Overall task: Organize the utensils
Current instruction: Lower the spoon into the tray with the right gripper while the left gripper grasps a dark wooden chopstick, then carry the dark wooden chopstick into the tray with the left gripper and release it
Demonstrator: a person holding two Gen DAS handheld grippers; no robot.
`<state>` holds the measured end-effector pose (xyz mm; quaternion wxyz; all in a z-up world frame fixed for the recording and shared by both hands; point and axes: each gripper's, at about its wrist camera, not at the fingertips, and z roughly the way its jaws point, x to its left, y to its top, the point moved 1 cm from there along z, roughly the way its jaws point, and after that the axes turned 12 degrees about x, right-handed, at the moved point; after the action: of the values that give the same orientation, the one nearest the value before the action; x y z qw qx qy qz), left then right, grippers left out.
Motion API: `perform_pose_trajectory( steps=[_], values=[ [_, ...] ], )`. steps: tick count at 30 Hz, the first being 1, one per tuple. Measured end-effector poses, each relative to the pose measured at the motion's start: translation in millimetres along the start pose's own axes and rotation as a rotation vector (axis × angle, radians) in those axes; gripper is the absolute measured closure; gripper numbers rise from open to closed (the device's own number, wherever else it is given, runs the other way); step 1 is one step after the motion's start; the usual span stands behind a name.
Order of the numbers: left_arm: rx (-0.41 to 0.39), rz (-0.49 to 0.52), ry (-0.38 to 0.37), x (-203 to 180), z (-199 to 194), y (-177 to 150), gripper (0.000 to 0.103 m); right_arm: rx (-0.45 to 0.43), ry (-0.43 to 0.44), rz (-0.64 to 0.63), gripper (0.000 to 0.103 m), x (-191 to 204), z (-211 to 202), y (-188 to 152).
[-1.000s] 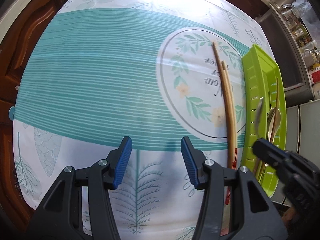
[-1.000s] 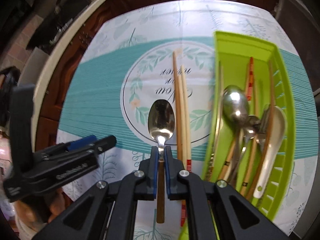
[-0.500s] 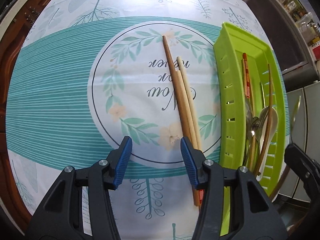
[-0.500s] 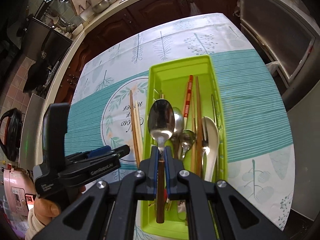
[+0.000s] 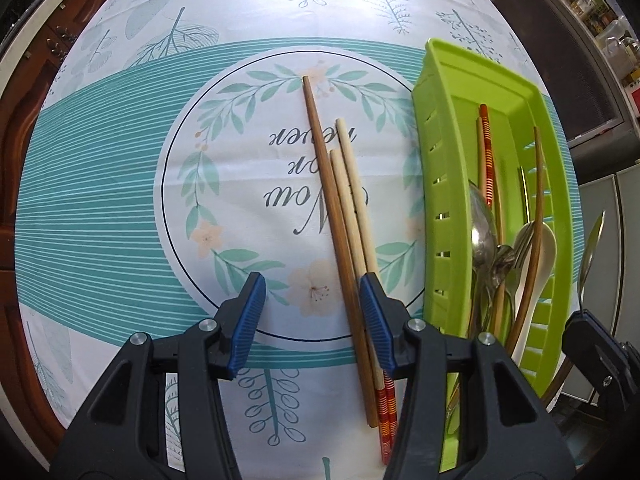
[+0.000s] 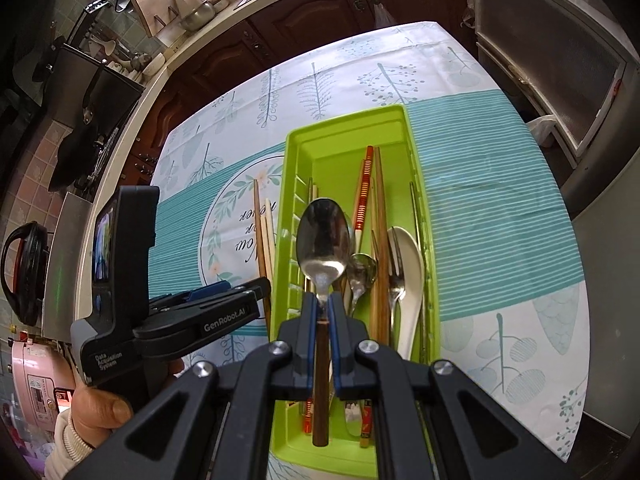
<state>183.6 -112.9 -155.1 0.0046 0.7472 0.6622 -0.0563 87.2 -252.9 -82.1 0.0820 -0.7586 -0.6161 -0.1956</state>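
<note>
Since the earlier frame the right gripper (image 6: 324,312), clamped on the spoon (image 6: 325,236), had swung from the tablecloth (image 6: 500,208) to hover over the green tray (image 6: 348,120) at frame centre. The left gripper (image 5: 312,320), fingers apart and empty, had slid across to straddle the chopsticks (image 5: 344,216) lying centre-right of its frame. Released at that height, the spoon would likely have clattered and bounced among the crowded cutlery.

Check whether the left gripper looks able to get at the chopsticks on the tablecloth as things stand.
Probably yes. The left gripper is open above the chopsticks, which lie bare on the tablecloth beside the green tray, with nothing covering them.

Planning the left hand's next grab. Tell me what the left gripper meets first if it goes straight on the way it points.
Probably the tablecloth: the left gripper points down at it, jaws open and empty. The chopsticks run beside its right finger, which may touch them first; depth is unclear.
</note>
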Motion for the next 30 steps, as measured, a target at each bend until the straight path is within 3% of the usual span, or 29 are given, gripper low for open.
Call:
perform_pose_trajectory(
  steps=[3,6,13,14,15,16,17,23,30],
  values=[
    [-0.004,-0.002,0.006,0.7,0.4,-0.9,0.058,0.001,0.004,0.004,0.098,-1.7,-0.6,-0.2],
    [0.012,-0.018,0.009,5.5,4.8,-3.8,0.067,0.002,0.003,0.003,0.098,-1.7,-0.2,0.2],
    [0.004,0.008,0.054,8.6,4.8,-5.7,0.070,0.006,0.000,-0.003,0.098,-1.9,-0.3,0.2],
    [0.004,0.013,0.051,7.2,4.9,-5.8,0.073,0.008,-0.003,-0.001,0.098,-2.5,0.0,0.6],
    [0.007,0.021,0.053,5.9,4.3,-6.1,0.089,0.011,-0.008,0.001,0.098,-3.7,0.5,1.0],
    [0.016,0.024,0.054,4.2,5.3,-6.7,0.099,0.013,-0.011,0.004,0.098,-4.8,0.7,1.3],
    [0.021,0.024,0.048,4.4,5.4,-6.8,0.099,0.016,-0.015,0.007,0.098,-6.4,1.2,1.9],
    [0.044,-0.009,-0.051,15.8,-0.5,-17.4,0.099,0.046,-0.065,0.021,0.097,-16.9,6.7,7.6],
    [-0.020,0.037,-0.191,1.5,-49.2,-37.8,0.099,0.103,-0.143,0.017,0.097,-26.4,22.6,12.3]
  ],
)
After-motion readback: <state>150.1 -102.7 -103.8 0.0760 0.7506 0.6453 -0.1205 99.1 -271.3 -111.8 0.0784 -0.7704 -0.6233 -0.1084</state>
